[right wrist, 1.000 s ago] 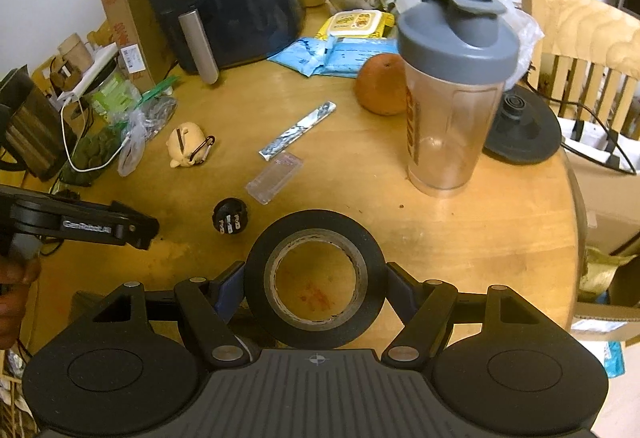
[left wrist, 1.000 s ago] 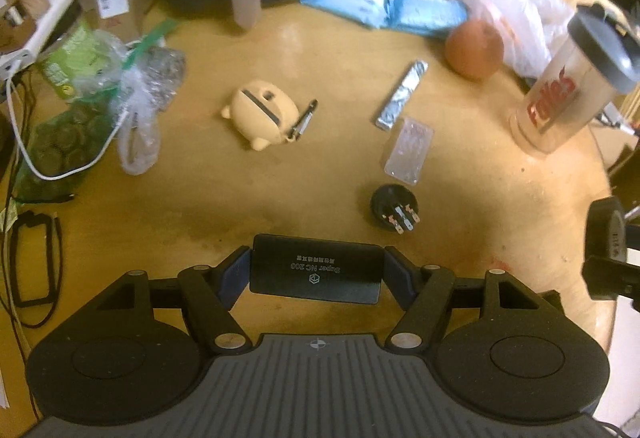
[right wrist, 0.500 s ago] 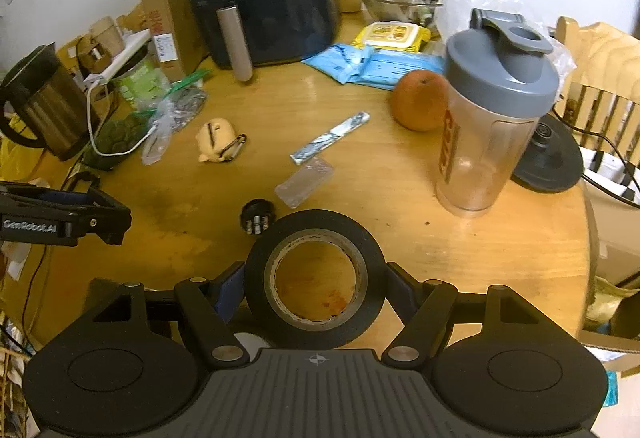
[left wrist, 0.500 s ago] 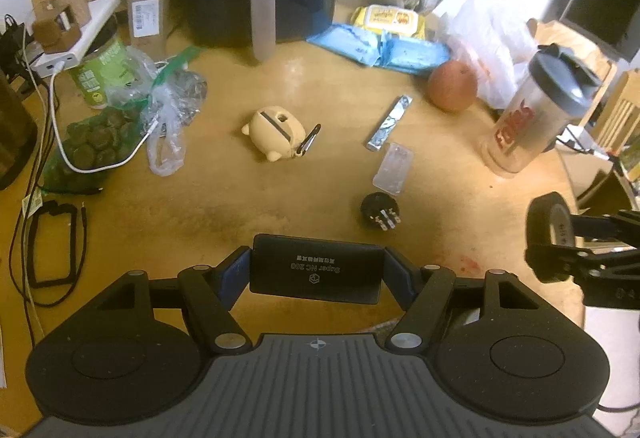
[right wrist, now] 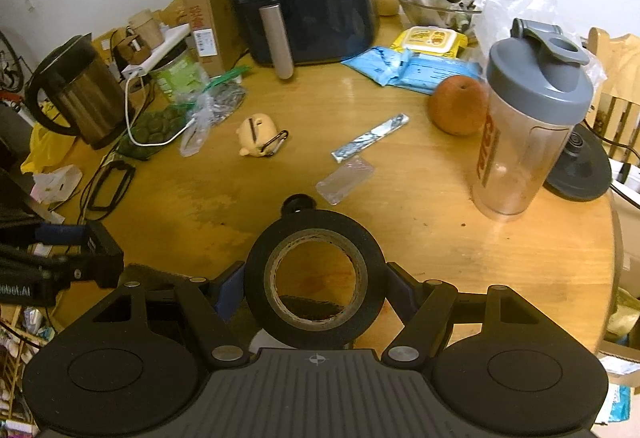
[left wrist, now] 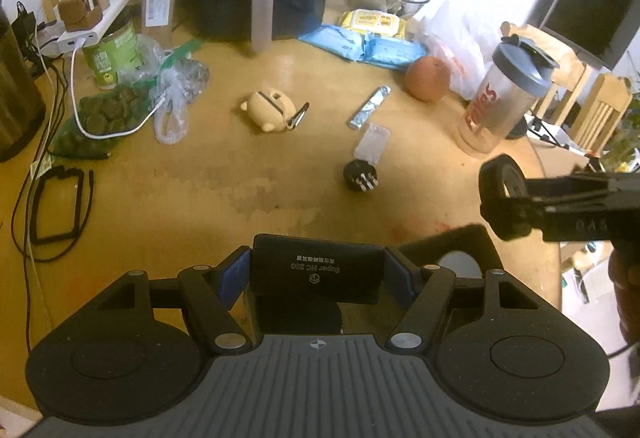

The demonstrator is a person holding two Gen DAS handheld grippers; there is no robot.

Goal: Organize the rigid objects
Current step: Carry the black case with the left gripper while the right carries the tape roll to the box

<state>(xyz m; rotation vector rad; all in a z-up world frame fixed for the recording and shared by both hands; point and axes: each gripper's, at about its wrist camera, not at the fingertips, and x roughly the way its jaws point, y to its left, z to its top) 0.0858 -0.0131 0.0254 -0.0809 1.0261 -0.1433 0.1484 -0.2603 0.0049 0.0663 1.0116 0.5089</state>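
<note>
Currently both grippers hang over the table's [right wrist: 500,262] near edge: left gripper [left wrist: 316,270] clamps a black box [left wrist: 316,272], right gripper [right wrist: 315,280] pinches a black tape roll [right wrist: 315,280] by its outer rim. Further in lie a black plug [left wrist: 360,177], clear case [left wrist: 373,143], foil stick [left wrist: 369,107] and bear case [left wrist: 269,109], mid-table. Risk: the roll's curved rim may slip out, or the close-set grippers may collide.

Black tape roll [right wrist: 315,284], black box [left wrist: 316,269], yellow-brown table [right wrist: 400,213].
</note>
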